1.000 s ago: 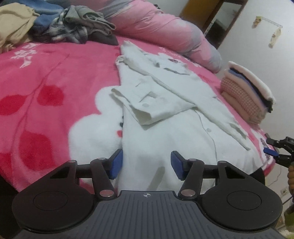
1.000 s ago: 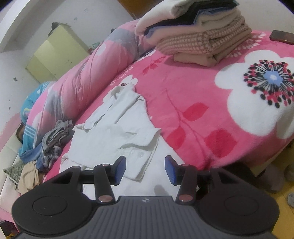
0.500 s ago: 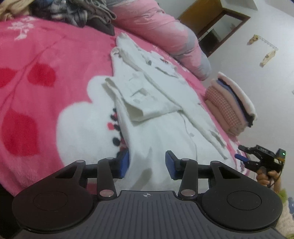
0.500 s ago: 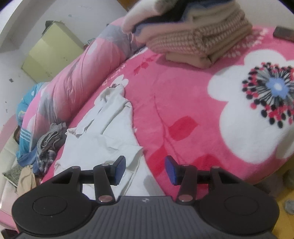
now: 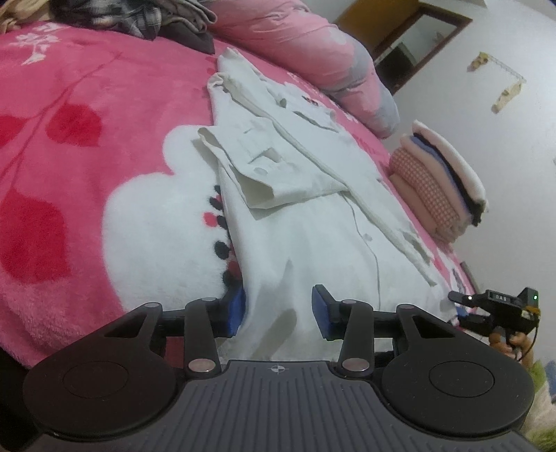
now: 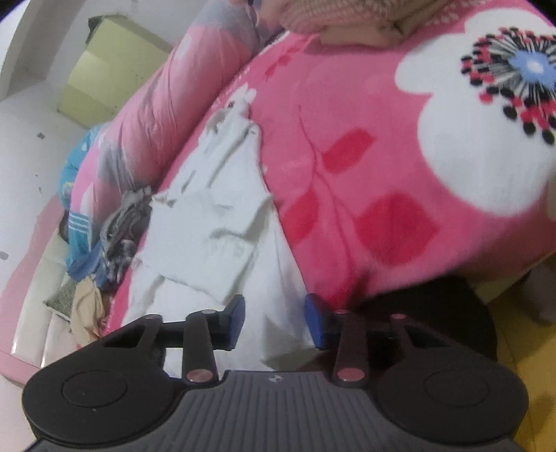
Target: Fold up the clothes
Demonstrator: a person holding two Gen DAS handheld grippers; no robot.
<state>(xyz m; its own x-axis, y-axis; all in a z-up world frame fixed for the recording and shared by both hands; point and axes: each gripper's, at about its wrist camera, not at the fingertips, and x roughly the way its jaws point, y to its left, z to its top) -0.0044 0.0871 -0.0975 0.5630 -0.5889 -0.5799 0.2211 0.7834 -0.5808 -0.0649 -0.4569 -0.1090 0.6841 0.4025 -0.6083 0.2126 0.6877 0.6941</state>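
Both grippers, left [image 5: 278, 311] and right [image 6: 274, 321], have been closing, jaws still apart, around the white shirt's [image 5: 312, 222] hem.

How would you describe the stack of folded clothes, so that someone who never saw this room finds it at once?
Start from the pink flowered blanket that covers the bed. Go past the white shirt spread out on it, to the far edge near the white wall. There sits the stack: neat flat layers, pink check below, cream on top, unlike the crumpled heap at the other end.
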